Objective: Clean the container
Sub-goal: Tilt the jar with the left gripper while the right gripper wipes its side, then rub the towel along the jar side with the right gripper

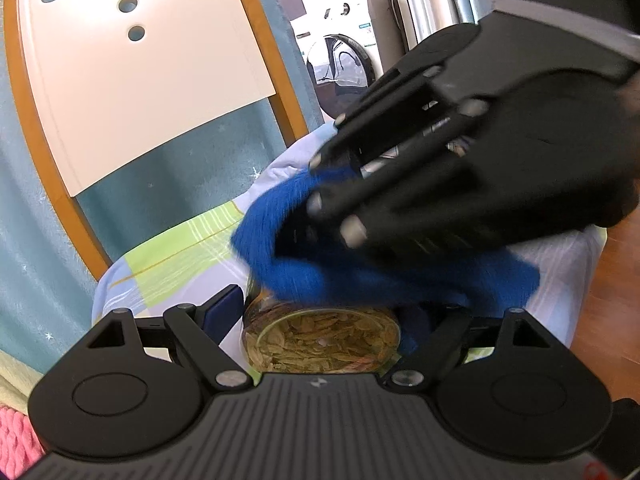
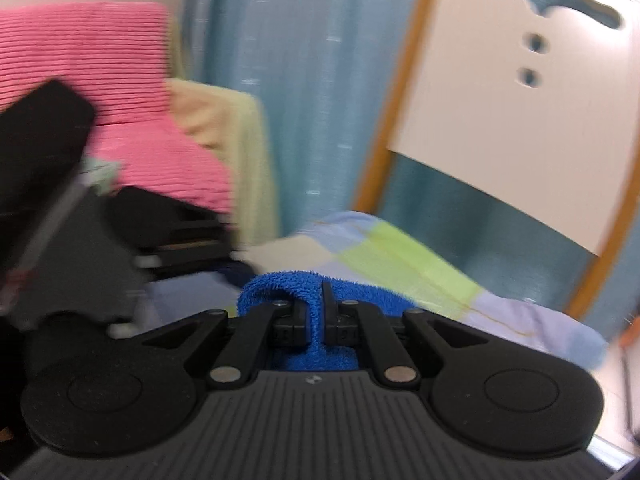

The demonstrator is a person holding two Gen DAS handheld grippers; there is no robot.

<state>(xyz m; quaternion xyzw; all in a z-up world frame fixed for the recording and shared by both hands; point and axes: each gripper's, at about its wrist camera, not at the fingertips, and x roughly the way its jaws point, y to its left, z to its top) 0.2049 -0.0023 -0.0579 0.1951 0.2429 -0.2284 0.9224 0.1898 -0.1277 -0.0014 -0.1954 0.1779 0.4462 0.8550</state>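
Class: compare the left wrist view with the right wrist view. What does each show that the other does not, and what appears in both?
Only the left wrist view shows the clear jar of dried flakes held between the left gripper's fingers, plus a washing machine behind. Only the right wrist view shows the pink ribbed cloth and the right gripper pinching a fold of towel. Both show the blue towel, the chair back and the checked sheet.

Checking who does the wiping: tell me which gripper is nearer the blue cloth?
Right. The right gripper is shut on the blue cloth, pinching a fold. The left gripper holds the jar beneath, with the cloth draped over the jar's top.
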